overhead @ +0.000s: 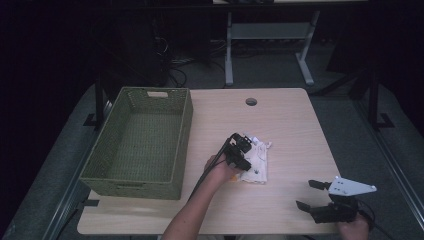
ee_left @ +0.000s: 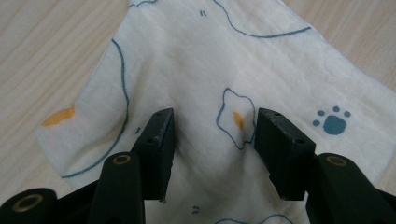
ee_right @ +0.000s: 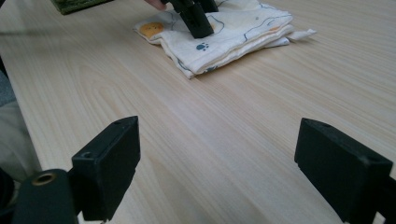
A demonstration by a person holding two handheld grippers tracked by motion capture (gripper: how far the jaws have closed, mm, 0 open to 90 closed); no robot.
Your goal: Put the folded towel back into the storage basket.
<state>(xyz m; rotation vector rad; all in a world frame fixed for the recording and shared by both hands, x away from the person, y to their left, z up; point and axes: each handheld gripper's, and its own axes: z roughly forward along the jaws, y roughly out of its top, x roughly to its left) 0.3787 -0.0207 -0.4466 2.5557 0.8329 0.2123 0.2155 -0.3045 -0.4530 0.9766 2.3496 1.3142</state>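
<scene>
The left tool (ee_left: 210,135) stands half open, pads pressed down on the folded cloth (ee_left: 187,70), fabric bunching between them. The right tool (ee_right: 219,172) gapes wide over bare bench (ee_right: 233,116), cloth well ahead.

Between the black fingers (ee_left: 158,144) lies a cream cloth (ee_left: 196,79) with blue outlines, orange dabs and a blue paw print, on the pale wood-grain bench (ee_right: 243,121).

My high view looks down and forward over the table (overhead: 280,125). My left gripper view sits close above the cloth (ee_left: 196,70); my right gripper view sees that cloth (ee_right: 233,28) from farther off.
</scene>
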